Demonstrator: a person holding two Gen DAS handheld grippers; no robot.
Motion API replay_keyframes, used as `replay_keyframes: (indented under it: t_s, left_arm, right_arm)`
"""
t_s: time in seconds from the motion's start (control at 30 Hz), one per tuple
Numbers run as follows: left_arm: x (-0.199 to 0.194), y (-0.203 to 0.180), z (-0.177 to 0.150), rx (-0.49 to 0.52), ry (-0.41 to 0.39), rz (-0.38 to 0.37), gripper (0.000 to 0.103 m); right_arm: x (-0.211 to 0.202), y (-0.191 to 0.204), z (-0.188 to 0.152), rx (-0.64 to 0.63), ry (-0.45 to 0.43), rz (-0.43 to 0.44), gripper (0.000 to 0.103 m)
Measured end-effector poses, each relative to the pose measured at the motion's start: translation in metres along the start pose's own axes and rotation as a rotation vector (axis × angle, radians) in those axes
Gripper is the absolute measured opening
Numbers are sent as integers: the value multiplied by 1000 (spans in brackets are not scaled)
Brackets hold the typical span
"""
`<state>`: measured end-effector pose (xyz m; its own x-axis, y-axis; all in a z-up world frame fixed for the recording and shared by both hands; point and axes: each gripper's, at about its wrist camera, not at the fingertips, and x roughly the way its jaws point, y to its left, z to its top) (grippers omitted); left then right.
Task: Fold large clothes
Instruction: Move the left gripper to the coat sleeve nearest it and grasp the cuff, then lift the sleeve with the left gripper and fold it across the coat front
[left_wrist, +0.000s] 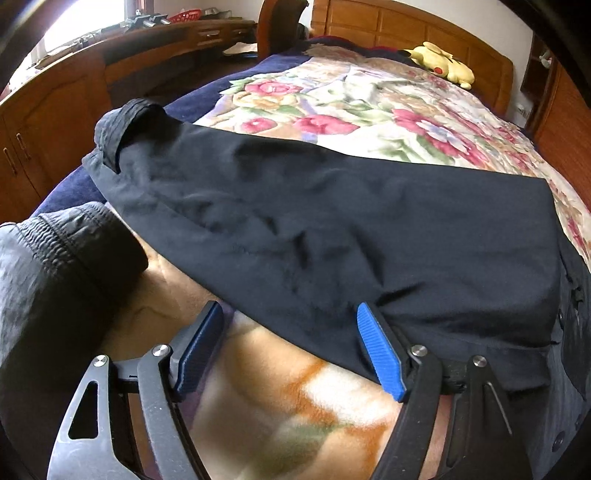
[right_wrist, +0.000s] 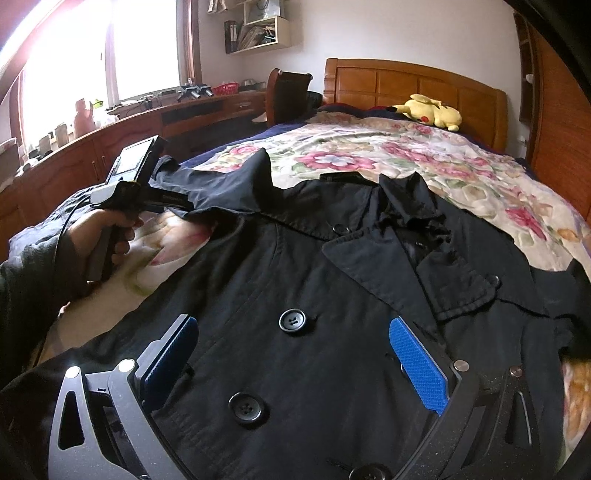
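Floral bed (left_wrist: 369, 110): black coat (right_wrist: 295, 277) spread, plush (right_wrist: 430, 110) at headboard; left gripper (left_wrist: 291, 350), right gripper (right_wrist: 295, 362) both spread.

Coat (right_wrist: 295, 295) hem cut off; blanket (left_wrist: 288, 398) blurred.

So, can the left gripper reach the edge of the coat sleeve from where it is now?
Probably yes. The left gripper is open, its right finger already at the near edge of the coat sleeve, which lies flat on the floral blanket. Nothing lies between them.
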<state>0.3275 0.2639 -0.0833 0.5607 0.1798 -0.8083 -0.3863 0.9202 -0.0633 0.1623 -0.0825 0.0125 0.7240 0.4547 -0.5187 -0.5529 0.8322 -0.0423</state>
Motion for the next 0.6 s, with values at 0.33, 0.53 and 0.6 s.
replay_keyframes:
  t_s: [0.33,0.53,0.6]
  left_arm:
    - [4,-5,5,-7,-14,-64,19]
    - [-36,-39,-3,103,-136,-46,4]
    - [-57,-52,-4,133,-184,-62,4]
  right_arm:
    - [2,-4,-1,-1,5,18,103]
    - [1,-4,0,-8,1,23,103]
    - [-1,-4,1,-7,-5,22,103]
